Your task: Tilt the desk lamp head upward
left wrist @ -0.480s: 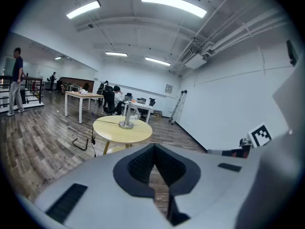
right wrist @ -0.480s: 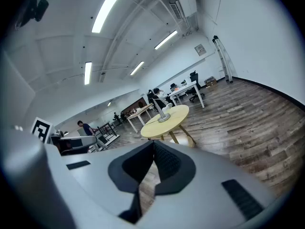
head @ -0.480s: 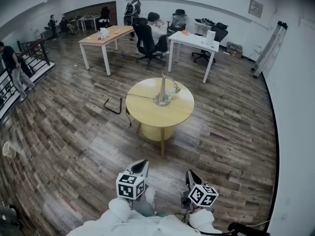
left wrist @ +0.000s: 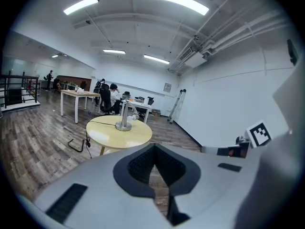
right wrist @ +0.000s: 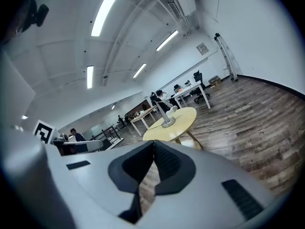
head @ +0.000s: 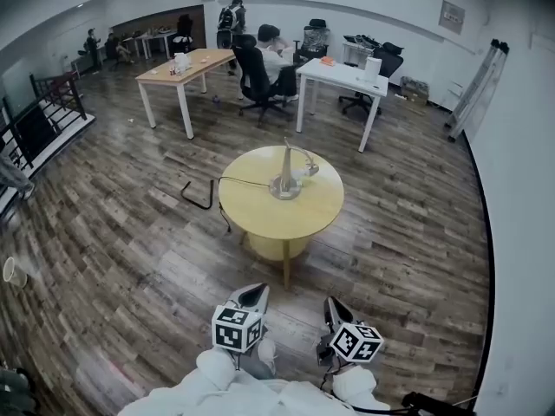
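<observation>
**Head view.** Looks steeply down on a wood-plank floor with a round yellow bench in the middle. Shows the desk lamp upright on that bench, toward its far side, base flat on the top. Shows the lamp head drooping at the end of a curved arm, to the right of the post. Shows a thin dark cable running from the base to the bench's left edge. Finds the left tool and the right tool low in the frame, side by side, held out from white sleeves. Both well apart from the bench and the lamp, touching nothing. Farther back: a wooden bench and a white bench, with a seated person between the 2.

**Left gripper view.** Looks along the left tool: jaws pressed together, dark pads meeting, nothing held. Puts the desk lamp ahead and a little to the left, standing on the round yellow bench, well apart from the tips.

**Right gripper view.** Looks along the right tool: jaws likewise narrow to the limit, pads meeting, nothing between them. Puts the desk lamp just above the tips in the frame, on the far-off round yellow bench, with open floor between.
</observation>
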`<state>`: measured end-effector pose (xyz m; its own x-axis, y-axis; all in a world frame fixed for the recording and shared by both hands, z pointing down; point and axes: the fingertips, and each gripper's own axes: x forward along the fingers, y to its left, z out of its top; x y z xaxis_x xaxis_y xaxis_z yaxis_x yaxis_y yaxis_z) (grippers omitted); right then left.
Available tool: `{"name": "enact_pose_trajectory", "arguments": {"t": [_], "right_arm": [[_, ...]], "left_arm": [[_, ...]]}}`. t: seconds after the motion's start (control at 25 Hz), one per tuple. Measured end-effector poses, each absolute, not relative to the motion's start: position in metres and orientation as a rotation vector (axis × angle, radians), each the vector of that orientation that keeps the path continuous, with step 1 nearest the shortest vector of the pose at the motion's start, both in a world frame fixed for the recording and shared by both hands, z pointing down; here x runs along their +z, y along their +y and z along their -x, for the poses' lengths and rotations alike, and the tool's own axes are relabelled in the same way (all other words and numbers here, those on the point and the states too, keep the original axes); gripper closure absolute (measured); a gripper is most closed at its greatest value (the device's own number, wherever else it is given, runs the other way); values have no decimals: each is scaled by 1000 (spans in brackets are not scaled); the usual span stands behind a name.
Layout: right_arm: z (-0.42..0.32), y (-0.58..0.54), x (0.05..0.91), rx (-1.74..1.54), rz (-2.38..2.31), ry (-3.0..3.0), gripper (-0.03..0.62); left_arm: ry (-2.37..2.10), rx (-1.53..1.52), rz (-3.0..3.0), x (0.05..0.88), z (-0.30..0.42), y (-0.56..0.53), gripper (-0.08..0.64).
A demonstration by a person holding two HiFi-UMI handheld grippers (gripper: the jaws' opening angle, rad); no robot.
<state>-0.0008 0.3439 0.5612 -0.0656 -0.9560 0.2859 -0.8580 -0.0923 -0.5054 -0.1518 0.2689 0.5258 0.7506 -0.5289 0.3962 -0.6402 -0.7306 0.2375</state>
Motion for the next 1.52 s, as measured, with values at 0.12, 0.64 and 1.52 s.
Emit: {"name": "enact_pose_trajectory", "arguments": {"t": [0.12,0.64,1.52], "right_arm": [[-6,321,562,-883,2026,1994,578],[-32,208,566,-903,2053,2011,578],[-67,141,566,-897,2117,1925,578]], "left_arm": [[-891,437,-2592,525,142,245,560],[-877,445,-2596,529,112,135,560],[-802,448,-2584,542,85,47,560]]}}
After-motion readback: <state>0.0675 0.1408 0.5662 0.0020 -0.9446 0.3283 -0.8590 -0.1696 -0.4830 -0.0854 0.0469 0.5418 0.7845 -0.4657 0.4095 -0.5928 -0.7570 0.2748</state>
